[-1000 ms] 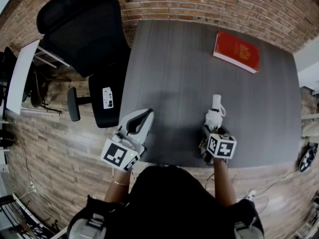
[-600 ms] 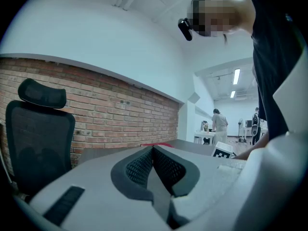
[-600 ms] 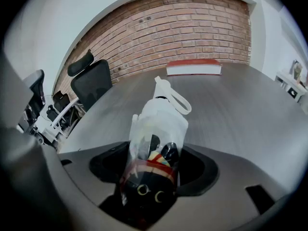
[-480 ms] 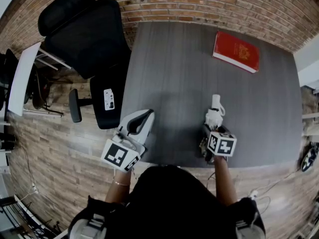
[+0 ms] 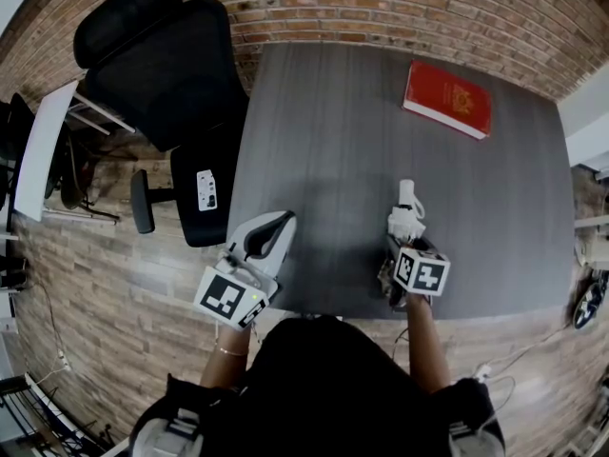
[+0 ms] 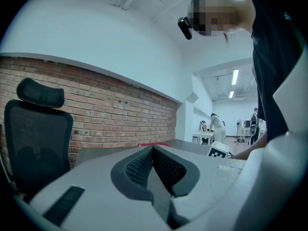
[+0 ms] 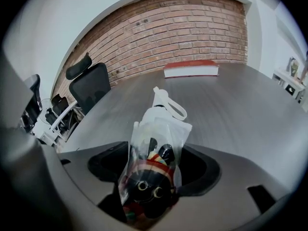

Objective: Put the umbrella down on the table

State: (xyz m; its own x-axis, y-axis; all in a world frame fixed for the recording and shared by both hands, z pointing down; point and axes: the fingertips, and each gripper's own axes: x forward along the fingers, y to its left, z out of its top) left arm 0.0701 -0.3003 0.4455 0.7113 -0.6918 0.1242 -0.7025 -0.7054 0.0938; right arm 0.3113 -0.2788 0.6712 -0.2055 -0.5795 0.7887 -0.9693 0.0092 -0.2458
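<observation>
Now the jaws of my right gripper (image 5: 398, 250) have just been opening. They stand wide, and the umbrella (image 7: 155, 129), wrapped in a clear plastic bag, lies between them without being pressed. Its white handle end rests on the grey table (image 5: 324, 141), near the front edge. My left gripper (image 6: 153, 150) is clenched on nothing, at the table's left front corner.

My umbrella (image 7: 153, 148) wears a clear, glossy plastic sleeve (image 7: 166, 125); the table (image 5: 324, 141) is matt grey with a fine straight grain. Upper right, the red book (image 5: 447, 98) looks smooth; the brick wall (image 5: 400, 8) behind is rough.
</observation>
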